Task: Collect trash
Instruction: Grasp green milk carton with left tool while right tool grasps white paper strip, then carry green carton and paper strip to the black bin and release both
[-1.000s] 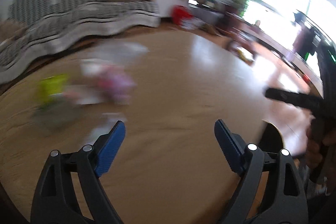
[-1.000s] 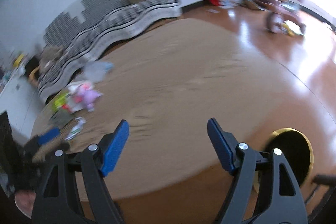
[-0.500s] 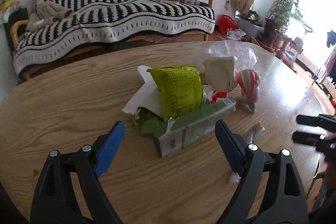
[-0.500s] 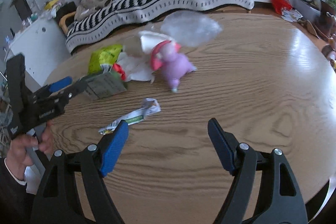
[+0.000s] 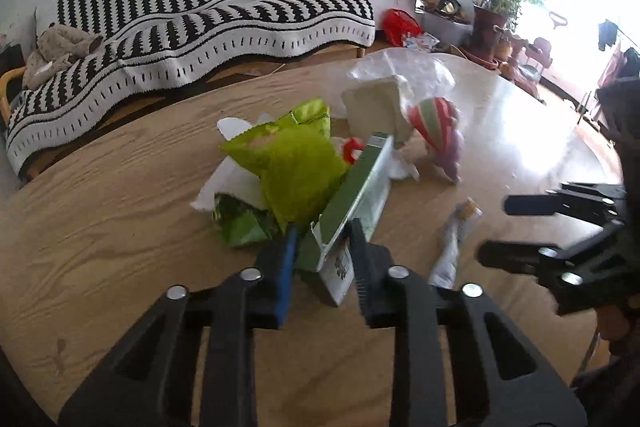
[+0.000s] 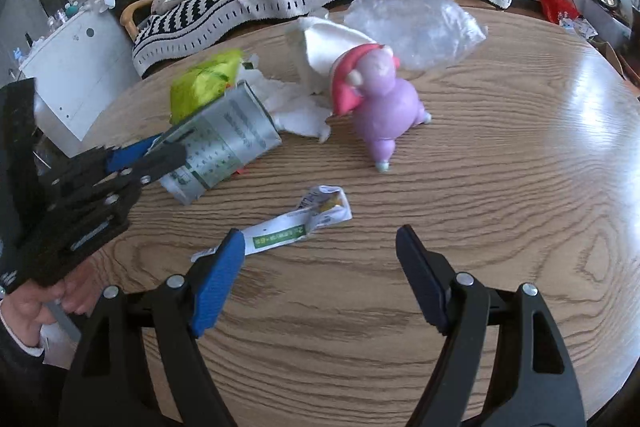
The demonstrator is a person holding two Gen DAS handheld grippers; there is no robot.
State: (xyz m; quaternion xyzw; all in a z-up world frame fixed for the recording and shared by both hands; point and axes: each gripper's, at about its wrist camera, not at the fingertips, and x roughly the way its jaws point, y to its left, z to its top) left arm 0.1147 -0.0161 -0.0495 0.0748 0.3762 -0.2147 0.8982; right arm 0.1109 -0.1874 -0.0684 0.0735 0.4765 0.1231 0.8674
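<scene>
Carton (image 5: 352, 211) sits between the closing left gripper (image 5: 320, 267) jaws.

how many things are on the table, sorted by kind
carton: 1
yellow-green snack bags: 1
dark green wrappers: 1
white paper wrappers: 1
white tissue or paper: 1 pile
clear plastic bags: 1
purple toy: 1
total: 7

Left tool (image 5: 322, 259) angles down, jaws closing with a carton (image 5: 352, 203) between them; right tool (image 6: 320, 267) gapes wide.
</scene>
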